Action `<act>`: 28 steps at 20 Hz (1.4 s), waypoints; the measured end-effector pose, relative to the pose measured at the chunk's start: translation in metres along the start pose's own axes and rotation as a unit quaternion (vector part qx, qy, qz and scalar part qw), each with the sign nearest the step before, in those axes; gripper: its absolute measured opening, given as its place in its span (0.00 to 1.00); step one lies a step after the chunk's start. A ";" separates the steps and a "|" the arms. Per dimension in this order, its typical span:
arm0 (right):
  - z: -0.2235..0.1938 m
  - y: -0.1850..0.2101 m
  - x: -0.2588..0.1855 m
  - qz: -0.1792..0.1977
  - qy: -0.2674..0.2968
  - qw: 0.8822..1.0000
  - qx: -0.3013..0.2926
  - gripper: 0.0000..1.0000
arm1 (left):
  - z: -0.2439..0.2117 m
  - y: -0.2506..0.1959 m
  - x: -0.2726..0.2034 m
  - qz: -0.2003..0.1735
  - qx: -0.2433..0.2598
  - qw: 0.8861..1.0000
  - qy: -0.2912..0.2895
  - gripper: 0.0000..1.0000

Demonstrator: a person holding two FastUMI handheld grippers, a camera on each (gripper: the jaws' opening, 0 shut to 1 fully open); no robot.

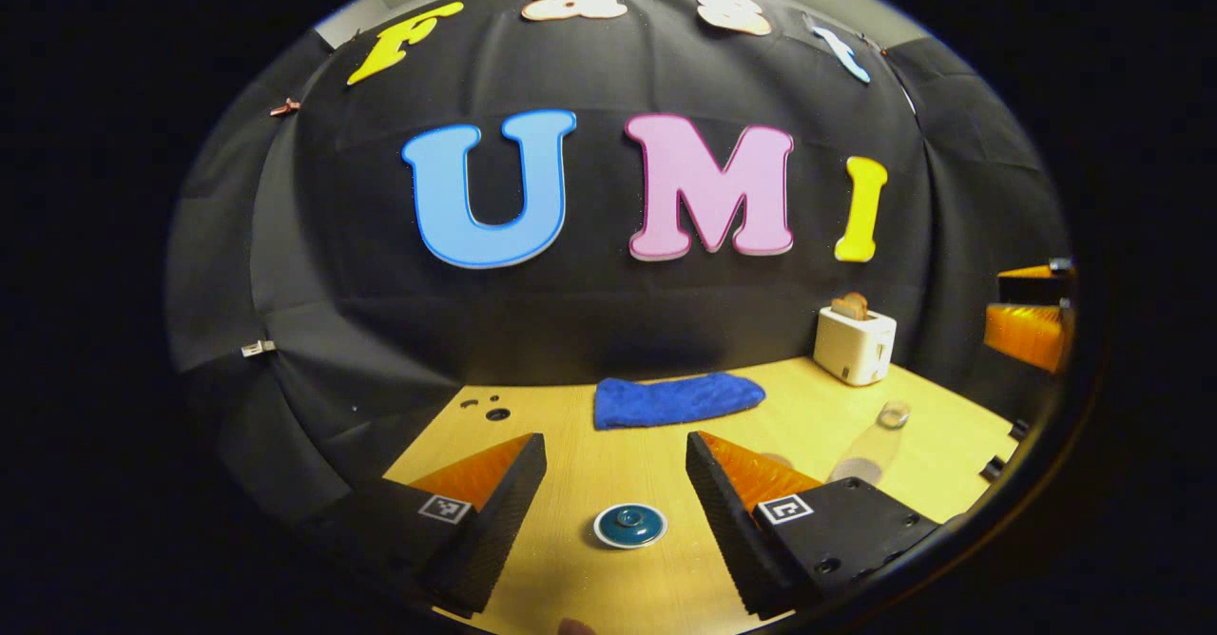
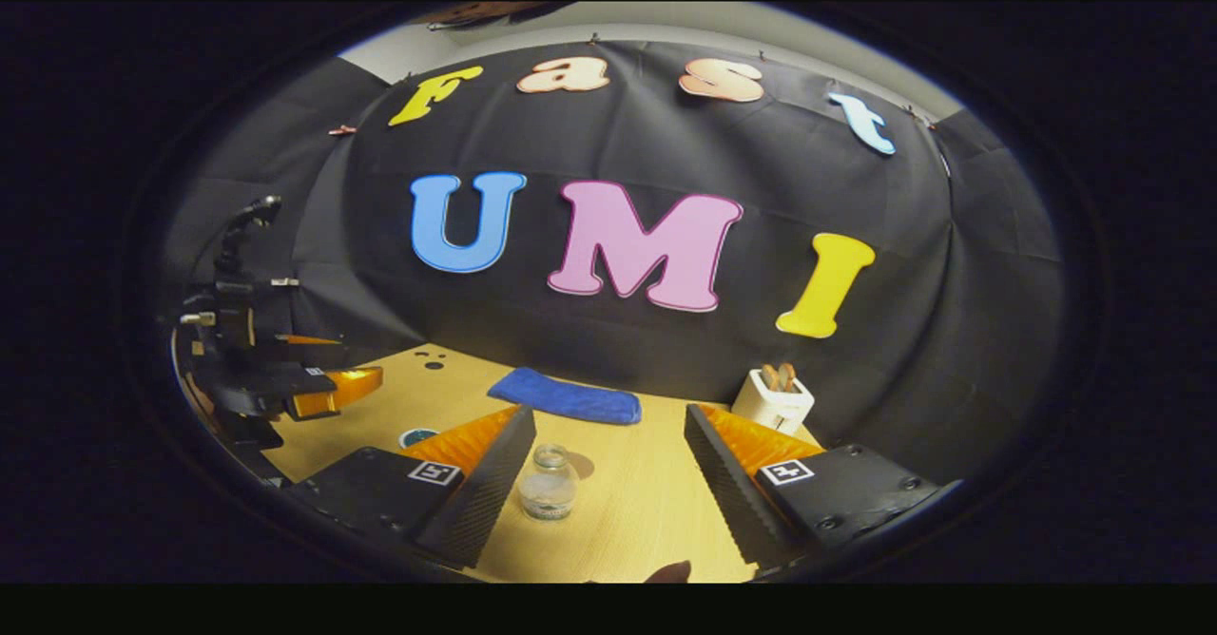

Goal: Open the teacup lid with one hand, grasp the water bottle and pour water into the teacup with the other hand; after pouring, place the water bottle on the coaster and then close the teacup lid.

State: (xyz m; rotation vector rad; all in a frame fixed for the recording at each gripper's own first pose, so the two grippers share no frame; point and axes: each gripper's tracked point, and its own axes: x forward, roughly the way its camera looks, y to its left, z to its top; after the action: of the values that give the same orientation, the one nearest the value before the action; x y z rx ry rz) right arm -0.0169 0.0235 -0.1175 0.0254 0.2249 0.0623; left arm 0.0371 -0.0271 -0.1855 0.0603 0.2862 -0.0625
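In the left gripper view we look forward and slightly down from above the wooden table (image 1: 808, 426), toward the booth's back wall. In the right gripper view we sit further right, tilted, facing the same wall. Both views share the blue towel (image 1: 677, 399) (image 2: 565, 395) and white toaster (image 1: 855, 344) (image 2: 773, 401).

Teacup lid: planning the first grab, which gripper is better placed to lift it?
Left. The teacup lid sits between the open left gripper; the right gripper frames the water bottle.
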 end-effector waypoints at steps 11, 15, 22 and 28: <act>-0.088 0.005 0.020 -0.013 0.053 0.999 0.000 0.98 | -0.121 -0.016 0.084 0.001 0.007 0.999 0.043 0.71; -0.098 0.009 0.018 -0.011 0.063 0.998 0.001 0.98 | -0.138 -0.021 0.097 -0.010 0.018 0.998 0.058 0.55; -0.112 0.011 0.023 -0.010 0.073 0.997 0.006 0.98 | -0.147 -0.025 0.104 -0.016 0.013 0.998 0.058 0.40; -0.124 0.021 0.033 0.002 0.079 0.997 0.012 0.98 | -0.135 -0.023 0.102 -0.022 0.007 0.999 0.046 0.29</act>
State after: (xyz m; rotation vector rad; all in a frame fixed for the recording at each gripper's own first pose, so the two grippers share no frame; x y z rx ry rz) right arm -0.0140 0.0493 -0.2454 0.0442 0.3836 0.0651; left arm 0.0957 -0.0458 -0.3452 0.0708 0.3789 -0.1060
